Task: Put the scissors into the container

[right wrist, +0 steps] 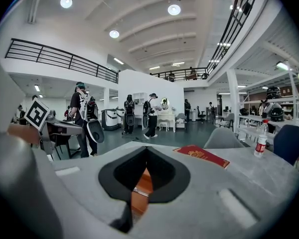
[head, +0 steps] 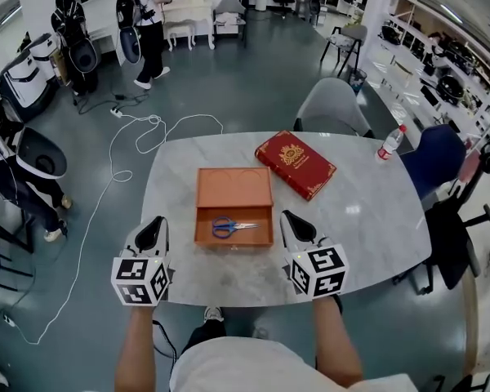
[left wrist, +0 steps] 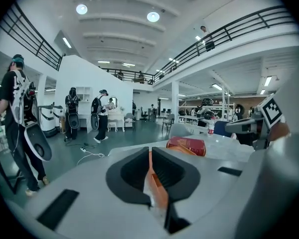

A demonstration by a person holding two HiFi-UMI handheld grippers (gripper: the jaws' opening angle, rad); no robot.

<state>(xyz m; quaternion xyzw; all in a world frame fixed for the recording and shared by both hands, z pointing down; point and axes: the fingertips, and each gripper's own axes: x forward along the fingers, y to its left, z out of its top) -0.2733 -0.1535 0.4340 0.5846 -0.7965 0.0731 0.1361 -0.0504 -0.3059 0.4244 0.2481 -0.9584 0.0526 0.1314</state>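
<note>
Blue-handled scissors (head: pixel 230 226) lie inside the open orange container (head: pixel 234 207) on the marble table (head: pixel 376 211). Its lid is folded back flat behind it. My left gripper (head: pixel 154 228) rests at the container's left side, jaws shut with nothing between them. At the container's right side my right gripper (head: pixel 292 222) is likewise shut and empty. In the left gripper view the jaws (left wrist: pixel 150 158) meet, with an orange strip of the container (left wrist: pixel 158 193) showing through the gap. In the right gripper view the jaws (right wrist: pixel 147 156) also meet, and the container's orange wall (right wrist: pixel 140 189) shows below.
A red book (head: pixel 295 163) lies at the back right of the container. A water bottle (head: pixel 390 143) stands near the table's far right edge. A grey chair (head: pixel 333 106) and a blue chair (head: pixel 434 160) stand by the table. People and robots stand farther back.
</note>
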